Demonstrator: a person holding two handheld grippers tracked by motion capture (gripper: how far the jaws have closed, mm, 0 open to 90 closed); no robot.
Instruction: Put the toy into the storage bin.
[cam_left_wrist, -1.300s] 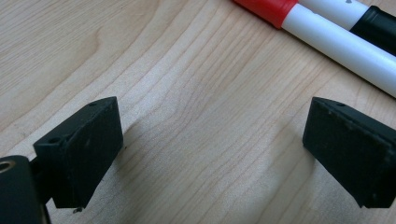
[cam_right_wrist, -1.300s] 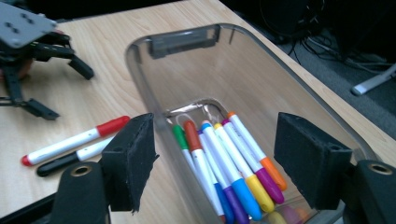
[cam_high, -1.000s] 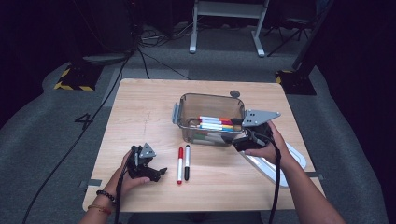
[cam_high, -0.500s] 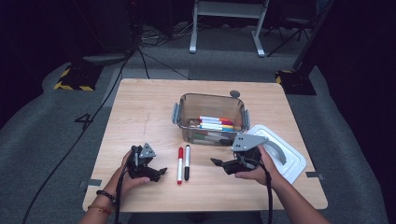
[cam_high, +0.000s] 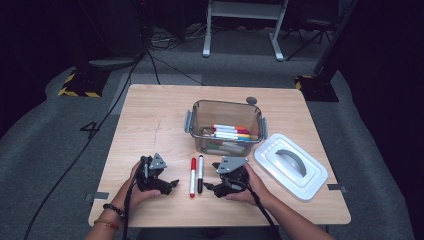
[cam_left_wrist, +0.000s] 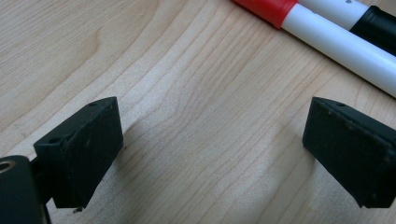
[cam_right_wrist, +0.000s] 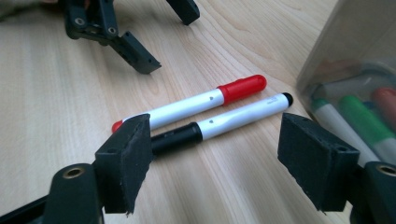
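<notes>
Two white markers lie side by side near the table's front edge: a red-capped marker (cam_high: 193, 177) (cam_right_wrist: 196, 105) (cam_left_wrist: 327, 32) and a black-capped marker (cam_high: 200, 174) (cam_right_wrist: 224, 121) (cam_left_wrist: 376, 18). My left gripper (cam_high: 169, 184) (cam_left_wrist: 212, 149) rests just left of them, open, with bare wood between its jaws. My right gripper (cam_high: 209, 189) (cam_right_wrist: 219, 158) sits just right of the black marker, open and empty, and both markers lie a little ahead of its jaws. Behind them stands a clear box (cam_high: 196, 111) (cam_right_wrist: 345, 42) holding several coloured markers.
The box's white lid (cam_high: 290, 166) with a grey handle lies flat on the table to the right of the box. A small grey disc (cam_high: 251, 100) sits behind the box. Bare wood spans the table's left and far parts.
My right gripper has come down from beside the box and lid to the front, stopping just right of the black marker. The left gripper has stayed put.
</notes>
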